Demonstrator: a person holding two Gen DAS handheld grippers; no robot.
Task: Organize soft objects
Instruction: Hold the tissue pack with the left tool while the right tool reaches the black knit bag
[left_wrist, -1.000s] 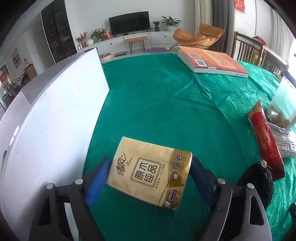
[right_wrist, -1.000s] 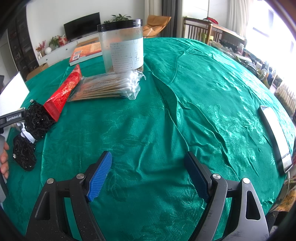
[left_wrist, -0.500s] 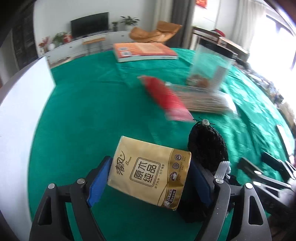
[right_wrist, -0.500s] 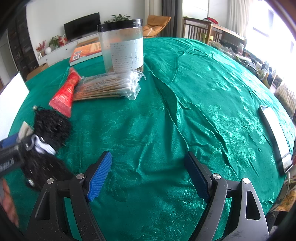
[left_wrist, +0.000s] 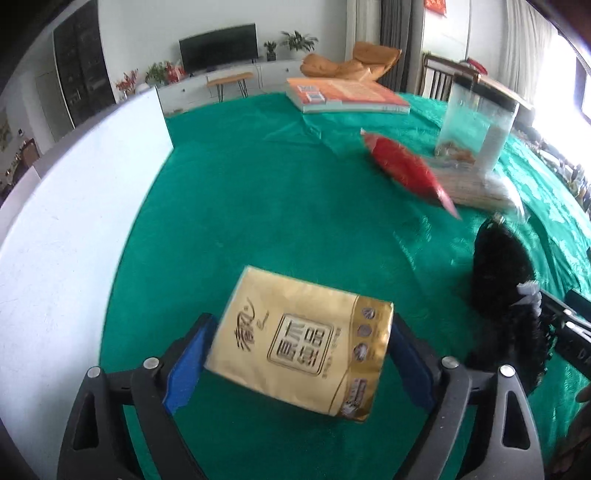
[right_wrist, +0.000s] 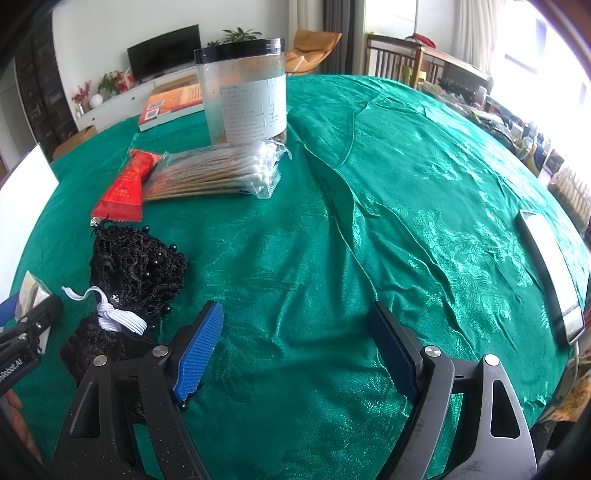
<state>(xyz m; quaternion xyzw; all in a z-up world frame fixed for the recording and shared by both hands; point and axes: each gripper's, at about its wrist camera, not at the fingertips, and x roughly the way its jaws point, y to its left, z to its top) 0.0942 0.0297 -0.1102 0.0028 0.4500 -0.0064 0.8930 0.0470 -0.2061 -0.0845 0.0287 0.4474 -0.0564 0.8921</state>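
tissue pack (left_wrist: 301, 341), gold, printed with chinese characters, between left gripper (left_wrist: 299, 360) pads just spread, beside black lace pouch (right_wrist: 136, 266). right gripper (right_wrist: 295, 350) released, empty. "robot.ai" on left gripper body.

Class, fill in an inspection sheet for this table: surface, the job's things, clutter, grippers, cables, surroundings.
Surface: green tablecloth, wrinkled.
Job's things: gold tissue pack; black lace pouch with a white elastic band.
Clutter: red packet, bag of cotton swabs, lidded jar, orange book, phone, white board.
Grippers: left gripper has just been opening, with the tissue pack between its jaws and the pads apparently no longer pressing it; right gripper open, with nothing between its jaws.
Cables: nothing seen.
Surroundings: living room with television, orange lounge chair, wooden chairs.
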